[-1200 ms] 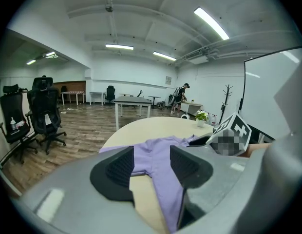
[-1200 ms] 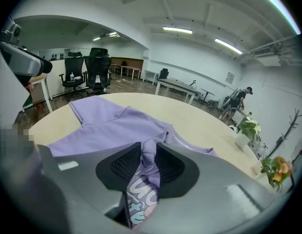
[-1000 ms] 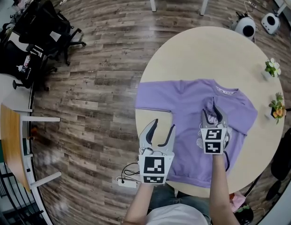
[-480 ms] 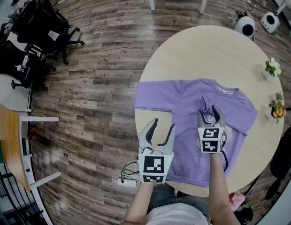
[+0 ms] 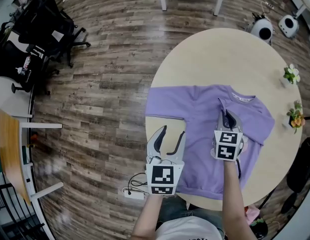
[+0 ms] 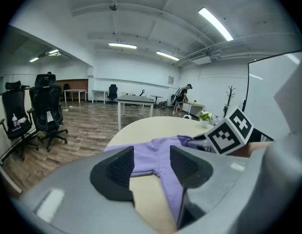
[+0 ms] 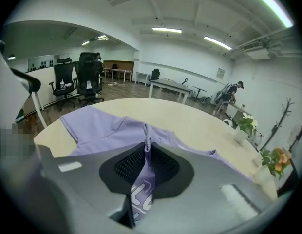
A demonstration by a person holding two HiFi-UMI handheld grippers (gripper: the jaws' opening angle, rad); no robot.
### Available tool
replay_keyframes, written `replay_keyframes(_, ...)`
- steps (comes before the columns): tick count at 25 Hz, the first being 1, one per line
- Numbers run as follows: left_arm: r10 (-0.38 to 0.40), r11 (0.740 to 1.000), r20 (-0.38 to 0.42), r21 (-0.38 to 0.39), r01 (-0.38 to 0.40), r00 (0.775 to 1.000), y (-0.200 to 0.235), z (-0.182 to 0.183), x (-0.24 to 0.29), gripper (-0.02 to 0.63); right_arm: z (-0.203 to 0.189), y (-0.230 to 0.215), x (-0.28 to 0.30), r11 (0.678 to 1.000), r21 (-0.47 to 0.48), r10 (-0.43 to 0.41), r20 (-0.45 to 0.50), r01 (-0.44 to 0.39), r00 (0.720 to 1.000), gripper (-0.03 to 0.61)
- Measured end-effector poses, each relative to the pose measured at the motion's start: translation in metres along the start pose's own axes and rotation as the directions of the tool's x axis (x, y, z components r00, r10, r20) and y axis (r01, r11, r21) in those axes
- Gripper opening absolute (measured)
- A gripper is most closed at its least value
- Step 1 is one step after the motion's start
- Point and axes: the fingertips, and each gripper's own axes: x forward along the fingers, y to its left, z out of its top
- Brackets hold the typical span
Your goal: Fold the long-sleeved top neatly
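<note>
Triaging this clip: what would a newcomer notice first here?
A purple long-sleeved top lies spread on the round table. The right claw has just closed on a pinched-up ridge of its fabric at mid-chest, while the left claw hangs open near the table's left edge.

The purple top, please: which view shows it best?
Head view: nearly the whole top shows, spread on the table. Left gripper view shows one sleeve; right gripper view, a fold the right gripper's jaws have just closed on.
</note>
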Motion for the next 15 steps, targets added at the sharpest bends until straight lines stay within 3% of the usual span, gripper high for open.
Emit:
replay_keyframes(10,0.009,1.0,-0.009,-0.019,-0.009,1.0,0.011,-0.007,-0.004,0.221,-0.013,0.019,0.034,0.998,0.053,0.024,-0.081,-0.019,0.996,0.073)
replay_keyframes(15,0.021,0.999,-0.012,-0.03,-0.022,1.0,0.02,-0.01,-0.008,0.221,-0.021,0.032,0.04,0.993,0.082,0.096,-0.112,-0.087,0.989,0.15)
